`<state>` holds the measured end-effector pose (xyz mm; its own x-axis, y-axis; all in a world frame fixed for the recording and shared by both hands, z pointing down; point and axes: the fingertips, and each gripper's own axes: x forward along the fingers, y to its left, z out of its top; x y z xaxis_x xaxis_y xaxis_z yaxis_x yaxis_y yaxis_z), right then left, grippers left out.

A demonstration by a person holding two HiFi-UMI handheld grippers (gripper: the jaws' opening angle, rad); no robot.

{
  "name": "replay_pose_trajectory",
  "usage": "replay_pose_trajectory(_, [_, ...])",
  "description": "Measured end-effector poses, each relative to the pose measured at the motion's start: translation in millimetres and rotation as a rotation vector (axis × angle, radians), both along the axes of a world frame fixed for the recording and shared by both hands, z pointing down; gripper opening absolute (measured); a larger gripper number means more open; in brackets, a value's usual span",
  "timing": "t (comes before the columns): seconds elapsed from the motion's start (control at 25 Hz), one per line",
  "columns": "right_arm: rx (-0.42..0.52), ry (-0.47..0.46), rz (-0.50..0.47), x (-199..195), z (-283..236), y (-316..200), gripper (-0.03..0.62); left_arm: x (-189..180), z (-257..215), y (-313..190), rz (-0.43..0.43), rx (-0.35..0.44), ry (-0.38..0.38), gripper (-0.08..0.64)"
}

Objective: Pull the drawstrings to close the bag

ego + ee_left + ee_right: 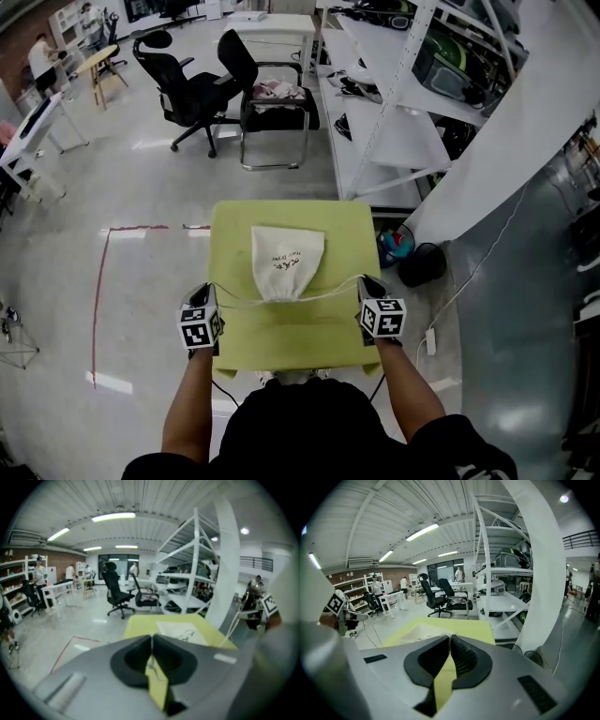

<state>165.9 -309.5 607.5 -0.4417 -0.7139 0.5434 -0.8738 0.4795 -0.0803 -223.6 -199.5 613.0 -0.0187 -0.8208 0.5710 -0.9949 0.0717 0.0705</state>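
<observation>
Your bag (286,261) lies flat in the middle of the green table (281,333), at the centre of the head view. Its neck is gathered and points toward you, and you can't see what is in it. Two cords (330,294) run out of the neck, one to each side.

Your left gripper (202,294) sits at the table's left edge with its jaws pressed together on the left cord. In its own view a thin thread shows in the seam (151,639). Your right gripper (367,284) sits at the right edge, its jaws (450,638) likewise closed on the right cord.

To the left of the table there is open floor, crossed by a red tape line (97,300). On the right it is tighter: a black bin (422,264) stands just beside the table, its inside not visible, and a white rack (394,122) fills the upper right. Two chairs (197,89) stand well beyond the far edge.
</observation>
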Motion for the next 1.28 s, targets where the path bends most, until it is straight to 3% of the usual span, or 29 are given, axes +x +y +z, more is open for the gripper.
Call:
replay_pose_trajectory(0.36, [-0.113,0.022,-0.017,-1,45,23,0.009,12,42,23,0.018,-0.058,0.017,0.024])
replay_pose_trajectory(0.6, [-0.198,0.045,-0.041,-2,79,42,0.009,26,81,45,0.044,-0.166,0.055,0.046])
replay_pose_trajectory(0.8, [-0.289,0.101,-0.088,2,115,66,0.012,36,106,65,0.067,-0.245,0.1,0.145])
replay_pose_trajectory(1.0, [-0.384,0.177,-0.16,12,141,91,0.069,43,120,88,0.1,-0.326,0.088,0.176])
replay_pose_trajectory(1.08, [-0.426,0.202,-0.196,15,150,101,0.169,43,126,96,0.102,-0.344,0.079,0.182])
replay_pose_trajectory(1.28, [-0.413,0.232,-0.181,28,153,104,0.215,51,130,101,0.111,-0.35,0.066,0.204])
